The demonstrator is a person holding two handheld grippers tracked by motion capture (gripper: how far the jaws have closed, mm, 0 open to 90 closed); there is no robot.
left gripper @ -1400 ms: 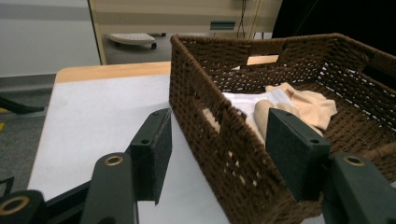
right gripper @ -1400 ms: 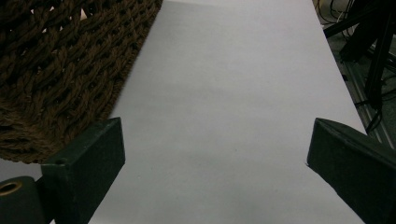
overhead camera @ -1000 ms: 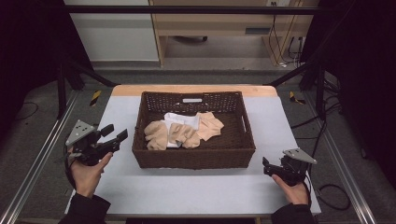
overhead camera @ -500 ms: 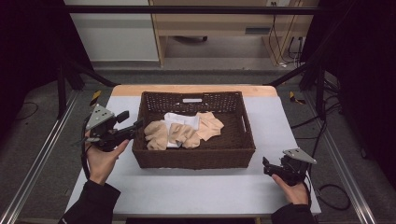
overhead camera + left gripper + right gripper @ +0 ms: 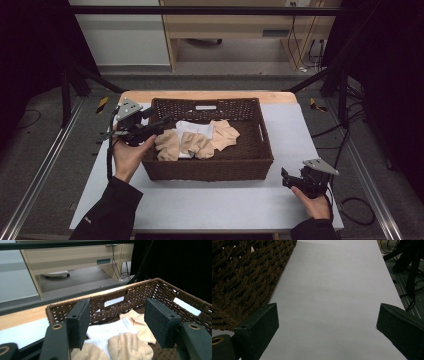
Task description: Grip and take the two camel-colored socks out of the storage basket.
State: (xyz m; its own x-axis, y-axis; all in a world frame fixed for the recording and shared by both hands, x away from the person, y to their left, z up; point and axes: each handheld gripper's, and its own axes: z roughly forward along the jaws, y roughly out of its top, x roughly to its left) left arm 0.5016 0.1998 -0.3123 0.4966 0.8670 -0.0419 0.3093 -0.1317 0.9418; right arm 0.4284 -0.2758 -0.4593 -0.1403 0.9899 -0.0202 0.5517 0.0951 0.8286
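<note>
Over the basket's (image 5: 215,170) left rim now, I've swung the left gripper (image 5: 159,121) in, jaws wide open above the beige cloths (image 5: 182,142), likely for a pick, while the right gripper (image 5: 289,178) idles open near the table's (image 5: 210,210) front-right corner.

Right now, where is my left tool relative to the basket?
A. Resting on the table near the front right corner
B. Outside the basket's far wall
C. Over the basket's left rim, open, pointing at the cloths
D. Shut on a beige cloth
C: the left tool sits over the left rim of the wicker basket, jaws apart, above the beige and white cloths.
</note>
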